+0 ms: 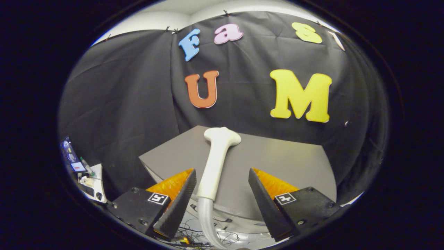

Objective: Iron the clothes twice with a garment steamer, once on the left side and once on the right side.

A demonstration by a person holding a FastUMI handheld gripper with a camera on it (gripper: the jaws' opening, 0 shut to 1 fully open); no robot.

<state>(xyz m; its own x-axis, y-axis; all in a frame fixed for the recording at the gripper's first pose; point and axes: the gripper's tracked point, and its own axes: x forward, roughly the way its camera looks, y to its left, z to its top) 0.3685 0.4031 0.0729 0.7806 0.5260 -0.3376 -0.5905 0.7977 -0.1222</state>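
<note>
Two fingers of my gripper [222, 194] stand spread wide in the lower middle of the frame, and neither presses on anything. Between them, nearer the left finger, runs the pale handle of the garment steamer [215, 163], rising from the bottom centre up to its broad head at mid-frame. I cannot tell whether the left finger touches the handle; the right finger is clearly apart from it. A clear, ribbed hose [208, 222] hangs from the handle's lower end and curves away toward the bottom of the frame. Behind the steamer lies a grey tabletop [288, 163], spreading across the centre and right. Loose dark cables [194, 236] lie tangled at the bottom, below the table's edge. At lower left sits a small lit screen [71, 156] beside some white equipment [93, 182].
</note>
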